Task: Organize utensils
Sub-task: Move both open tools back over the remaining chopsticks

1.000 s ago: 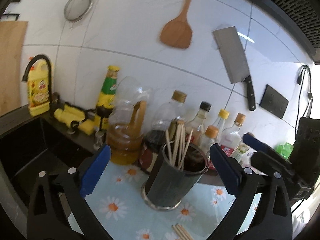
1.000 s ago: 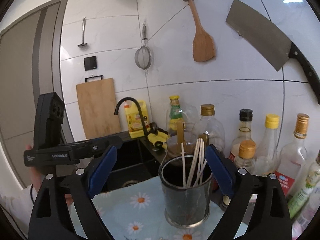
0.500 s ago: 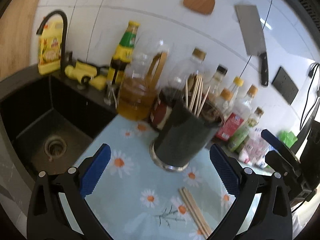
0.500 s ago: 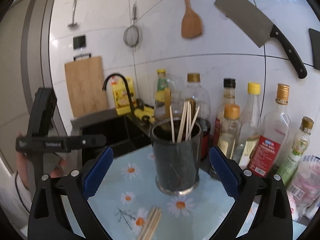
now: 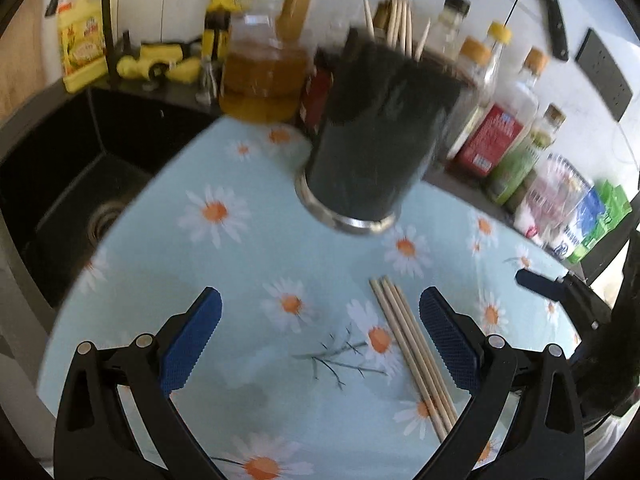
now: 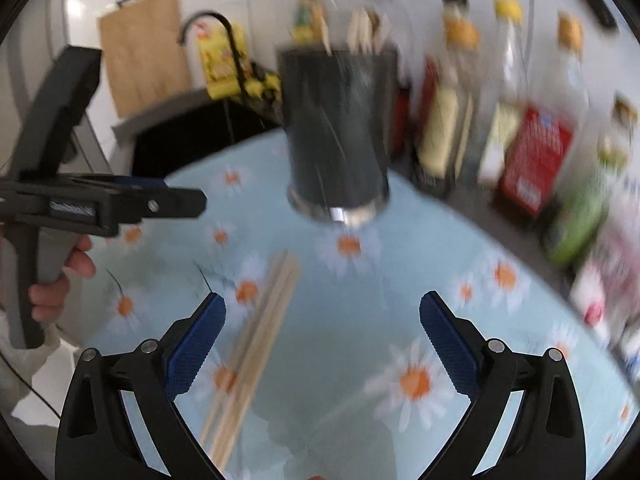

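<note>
Chopsticks (image 5: 412, 354) lie bundled on daisy cloth (image 5: 248, 264) — holder (image 5: 376, 136) beyond.

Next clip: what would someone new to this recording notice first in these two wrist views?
Probably the dark cylindrical utensil holder with a shiny metal base, standing mid-frame on the pale blue daisy-print tablecloth with wooden chopsticks poking out of its top. Next, the loose bundle of wooden chopsticks lying flat on the cloth in front of it, near the open left gripper and open right gripper. A row of sauce bottles lines the wall behind.
</note>
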### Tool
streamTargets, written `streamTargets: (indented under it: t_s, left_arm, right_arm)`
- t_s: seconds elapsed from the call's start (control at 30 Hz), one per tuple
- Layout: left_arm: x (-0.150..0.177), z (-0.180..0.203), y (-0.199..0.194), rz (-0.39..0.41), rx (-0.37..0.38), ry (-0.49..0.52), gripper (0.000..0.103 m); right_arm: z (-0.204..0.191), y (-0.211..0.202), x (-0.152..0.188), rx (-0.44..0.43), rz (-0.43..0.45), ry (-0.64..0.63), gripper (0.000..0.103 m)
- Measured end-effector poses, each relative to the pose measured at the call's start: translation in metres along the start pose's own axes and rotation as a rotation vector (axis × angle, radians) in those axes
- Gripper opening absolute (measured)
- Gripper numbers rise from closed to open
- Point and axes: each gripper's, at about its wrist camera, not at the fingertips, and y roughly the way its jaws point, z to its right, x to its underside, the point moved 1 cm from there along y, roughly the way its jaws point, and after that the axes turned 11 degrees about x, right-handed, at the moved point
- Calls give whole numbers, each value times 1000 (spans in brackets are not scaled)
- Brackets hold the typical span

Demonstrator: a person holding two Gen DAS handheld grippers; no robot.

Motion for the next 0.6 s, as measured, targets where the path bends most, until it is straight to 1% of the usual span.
streamTargets:
  t_s: [0.03,0.1,0.13,0.17,0.27,0.33,0.43,0.47,0.57,0.6]
  left_arm:
    - [4,3,6,-21,-4,2,97]
    - [9,9,16,-57,-40,19,97]
    - [13,13,21,-77,-63,30,97]
    - [15,15,25,-88,-69,30,97]
    - [21,16,31,-111,-57,5,97]
    - [23,18,36,-122,-55,-3,97]
    - [25,22,41,-138,-103,11,97]
    - [26,23,41,-139,-111,3,97]
    - [27,26,44,-154,-104,-15,97]
    - [28,28,46,-161,-122,-7,97]
  right_arm:
    - [1,5,7,9,-22,6,93]
    - [1,9,15,32,-45,3,93]
    - [1,11,19,34,-58,1,93]
    - [1,12,22,30,-70,1,93]
    - [0,17,28,40,-97,-7,93]
    - [-3,18,31,42,-96,-26,93]
    - [-6,21,34,55,-108,-52,93]
    - [-6,21,36,48,-110,-49,93]
    - [-6,24,37,35,-127,-37,93]
    - [-8,26,38,39,-137,-39,93]
